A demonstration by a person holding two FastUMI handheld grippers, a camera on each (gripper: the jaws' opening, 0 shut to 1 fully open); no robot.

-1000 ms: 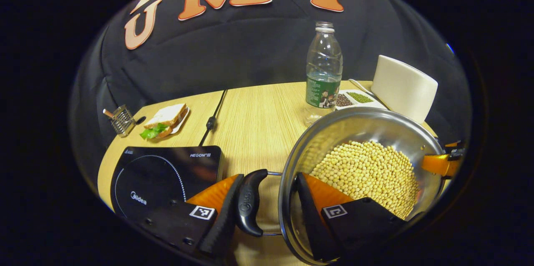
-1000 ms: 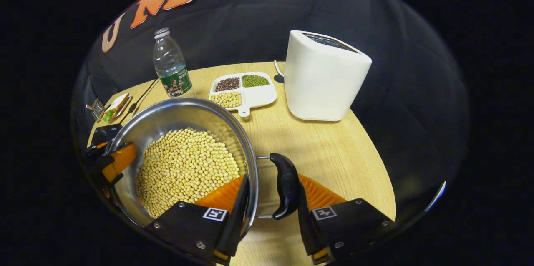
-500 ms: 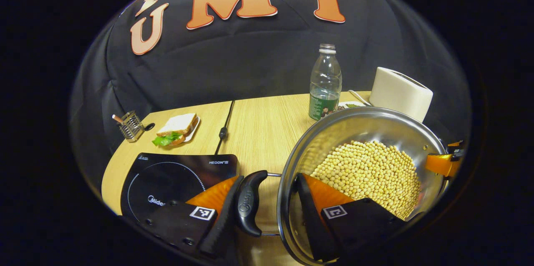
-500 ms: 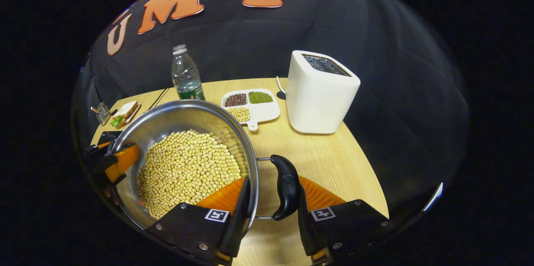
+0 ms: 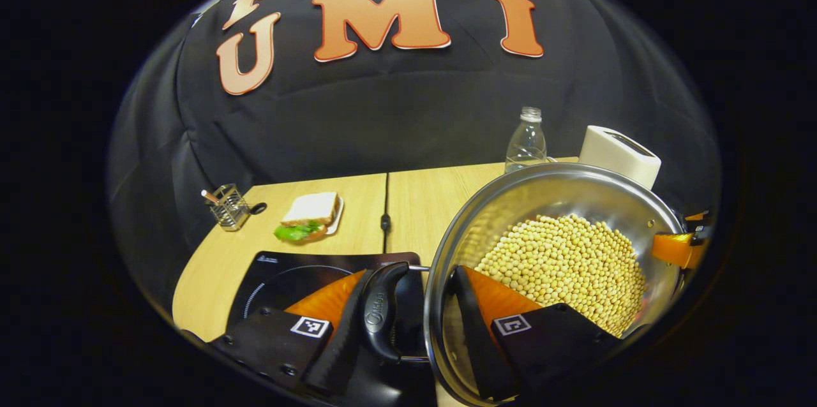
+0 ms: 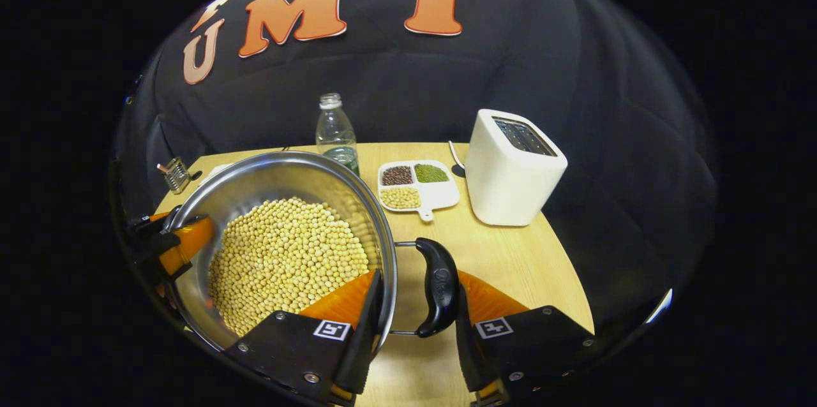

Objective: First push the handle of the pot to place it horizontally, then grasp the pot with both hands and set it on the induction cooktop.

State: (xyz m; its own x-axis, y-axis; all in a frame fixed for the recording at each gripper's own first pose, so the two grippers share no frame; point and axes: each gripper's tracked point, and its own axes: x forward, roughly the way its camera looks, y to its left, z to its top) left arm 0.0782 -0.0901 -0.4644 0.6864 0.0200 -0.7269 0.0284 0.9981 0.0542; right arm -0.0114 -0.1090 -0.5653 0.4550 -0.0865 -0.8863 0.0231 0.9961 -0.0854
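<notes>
Tongs, left (image 5: 408, 324) and right (image 6: 412, 324), each clamp a pot (image 5: 555, 203) handle and rim, carrying it; next, lower it level onto the cooktop (image 5: 274, 270).

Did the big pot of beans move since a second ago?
Yes. The pot has gone left toward the cooktop: its left handle was over bare table beside it and now hangs over it.

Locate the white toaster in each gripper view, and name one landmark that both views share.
Left gripper view: the white toaster sits upper right, behind the pot's far rim, partly hidden.
Right gripper view: it stands right of centre on the table, beside the divided bean tray.
Shared landmark: the clear plastic bottle, left of the toaster in both.
</notes>
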